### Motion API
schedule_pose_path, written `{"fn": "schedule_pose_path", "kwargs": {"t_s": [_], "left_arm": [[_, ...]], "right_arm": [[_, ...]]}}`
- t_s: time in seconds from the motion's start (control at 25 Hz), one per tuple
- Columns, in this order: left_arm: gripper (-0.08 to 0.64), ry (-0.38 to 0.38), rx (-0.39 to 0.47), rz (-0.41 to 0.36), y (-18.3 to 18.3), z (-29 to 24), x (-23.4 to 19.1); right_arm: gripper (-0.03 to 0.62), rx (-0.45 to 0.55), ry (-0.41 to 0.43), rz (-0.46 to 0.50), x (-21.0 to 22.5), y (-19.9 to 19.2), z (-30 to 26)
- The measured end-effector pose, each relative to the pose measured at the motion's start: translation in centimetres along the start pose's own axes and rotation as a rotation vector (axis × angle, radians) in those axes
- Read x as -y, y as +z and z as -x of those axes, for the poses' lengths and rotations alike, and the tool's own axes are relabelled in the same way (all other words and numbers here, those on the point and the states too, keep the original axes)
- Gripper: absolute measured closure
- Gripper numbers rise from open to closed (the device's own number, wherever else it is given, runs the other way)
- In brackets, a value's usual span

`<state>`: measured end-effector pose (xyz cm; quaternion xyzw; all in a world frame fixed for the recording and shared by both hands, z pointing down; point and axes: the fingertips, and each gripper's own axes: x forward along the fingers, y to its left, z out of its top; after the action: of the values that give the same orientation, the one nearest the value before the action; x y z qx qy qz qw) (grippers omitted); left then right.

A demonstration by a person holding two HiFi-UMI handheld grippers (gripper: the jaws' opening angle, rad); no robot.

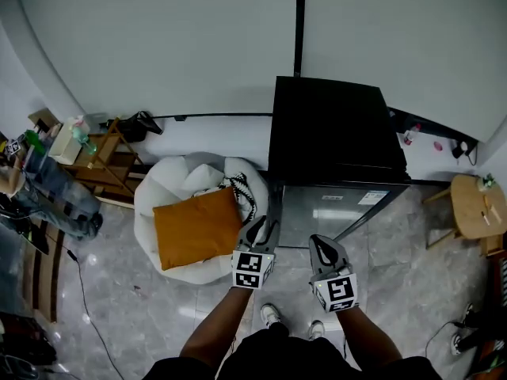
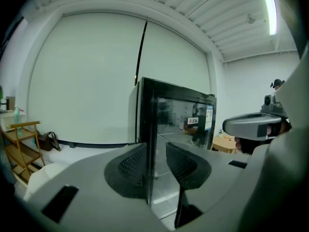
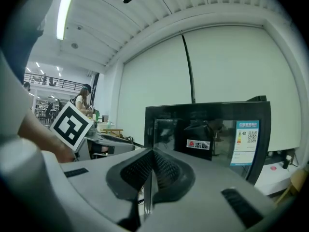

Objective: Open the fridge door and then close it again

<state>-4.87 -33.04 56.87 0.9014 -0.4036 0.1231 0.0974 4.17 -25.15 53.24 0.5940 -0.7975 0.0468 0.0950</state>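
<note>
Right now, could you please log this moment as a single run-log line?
fridge door: shut | left gripper: open, empty, facing door's left edge | right gripper: shut, empty

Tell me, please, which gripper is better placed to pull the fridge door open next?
Left, probably. The left gripper has its jaws apart and, in its own view, they frame the left edge of the fridge door. The right gripper has its jaws together and must open first.
</note>
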Motion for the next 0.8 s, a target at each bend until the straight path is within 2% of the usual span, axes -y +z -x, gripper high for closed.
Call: {"fn": "schedule_pose_path", "kwargs": {"t_s": [0.36, 0.56, 0.8], "left_arm": [[0.402, -0.045, -0.05, -0.002, -1.7, -3.9, -3.0], [0.397, -0.086, -0.071, -0.018, -2.1, -5.7, -2.9], [0.416, -0.107, -0.096, -0.062, -2.5, -7.1, -2.6]], "right_arm": [[0.575, -0.017, -0.02, -0.021, -0.8, -1.3, -0.9], [0.575, -0.037, -0.024, -0.02, -0.9, -2.0, -1.2], [0.575, -0.015, -0.043, -0.059, -0.7, -1.1, -1.3]]}}
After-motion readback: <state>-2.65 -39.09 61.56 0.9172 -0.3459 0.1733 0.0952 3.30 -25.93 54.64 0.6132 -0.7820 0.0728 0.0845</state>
